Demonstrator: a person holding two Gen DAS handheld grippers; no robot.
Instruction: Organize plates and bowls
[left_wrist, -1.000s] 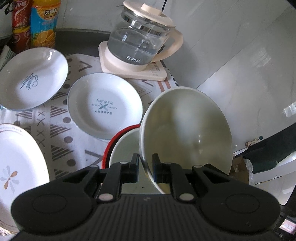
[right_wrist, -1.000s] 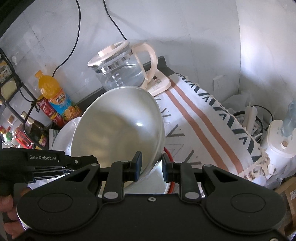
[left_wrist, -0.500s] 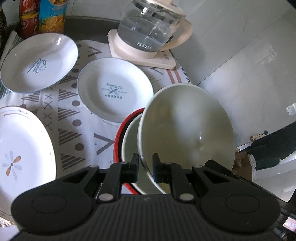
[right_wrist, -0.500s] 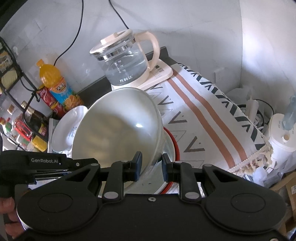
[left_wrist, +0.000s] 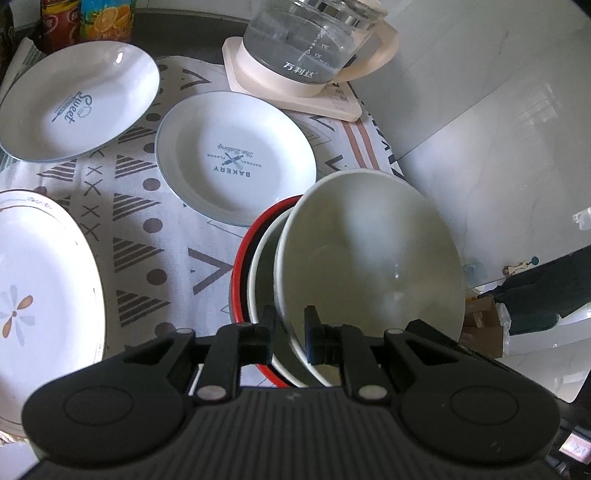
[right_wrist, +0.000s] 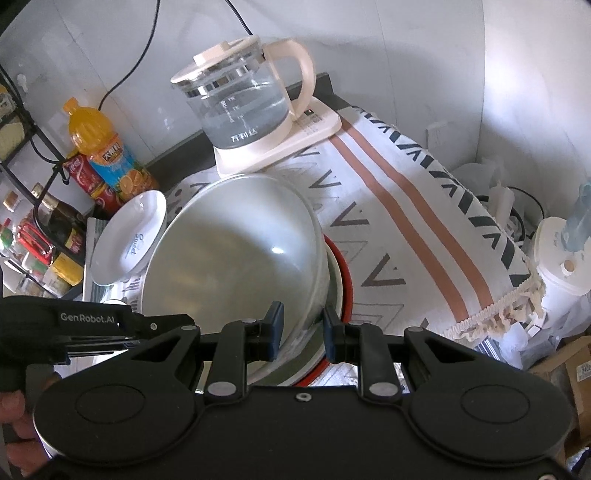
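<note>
Lowered toward the red-rimmed bowl (left_wrist: 243, 266), your glazed white bowl (left_wrist: 369, 254) is slippery and fragile; left gripper (left_wrist: 290, 334) and right gripper (right_wrist: 300, 331) both clench its rim at 6 o'clock.

A large white bowl (right_wrist: 240, 251) is pinched at its rim by the right hand-held gripper (right_wrist: 300, 330), tilted above a red-rimmed bowl (right_wrist: 341, 280) on the patterned cloth (right_wrist: 406, 206). A glass kettle (right_wrist: 247, 107) is seen at the surface's far edge, a juice bottle (right_wrist: 99, 147) toward its far left corner.

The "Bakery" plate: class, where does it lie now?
In the left wrist view, the Bakery plate lies mid-frame on the patterned cloth, between kettle and red-rimmed bowl.
</note>
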